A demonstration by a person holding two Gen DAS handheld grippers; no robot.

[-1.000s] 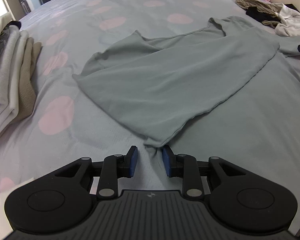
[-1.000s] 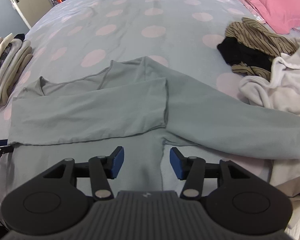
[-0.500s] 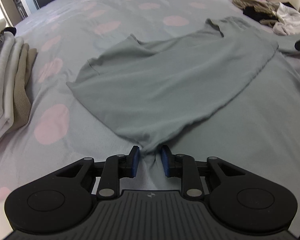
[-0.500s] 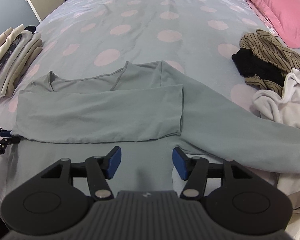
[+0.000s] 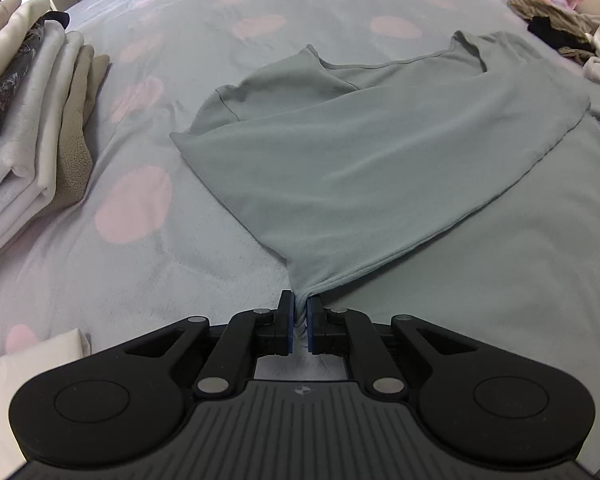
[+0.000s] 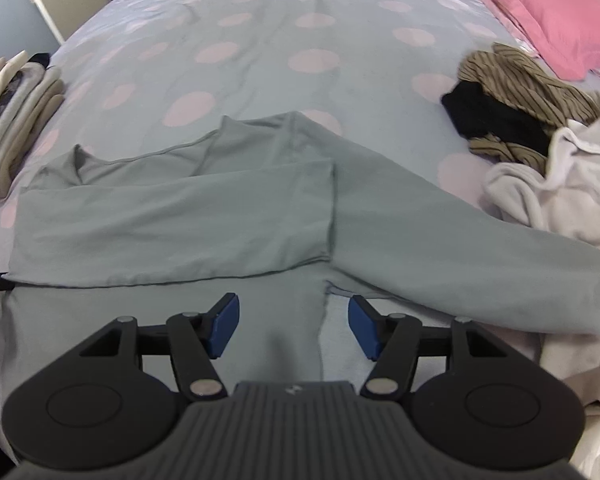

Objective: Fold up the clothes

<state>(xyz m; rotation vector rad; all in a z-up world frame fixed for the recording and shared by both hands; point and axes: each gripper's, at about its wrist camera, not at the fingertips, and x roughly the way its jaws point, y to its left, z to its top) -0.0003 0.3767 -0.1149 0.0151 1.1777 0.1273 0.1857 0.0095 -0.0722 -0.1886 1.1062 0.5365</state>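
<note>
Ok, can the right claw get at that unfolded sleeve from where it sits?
Probably yes. The right claw is open and holds nothing, and the outstretched sleeve of the grey-green shirt lies flat just ahead to its right with nothing on top; the white garment only borders it.

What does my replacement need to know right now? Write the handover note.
Left gripper: shut on a corner of the grey-green top.
Right gripper: open, fingers either side of the top's side edge, nothing gripped.
Top lies flat on the dotted bedspread; one sleeve folded across the body, the other sleeve spread toward the unfolded heap.
Folded stack sits to the left.
Left to do: fold that sleeve in, finish the top, then the heap.
</note>
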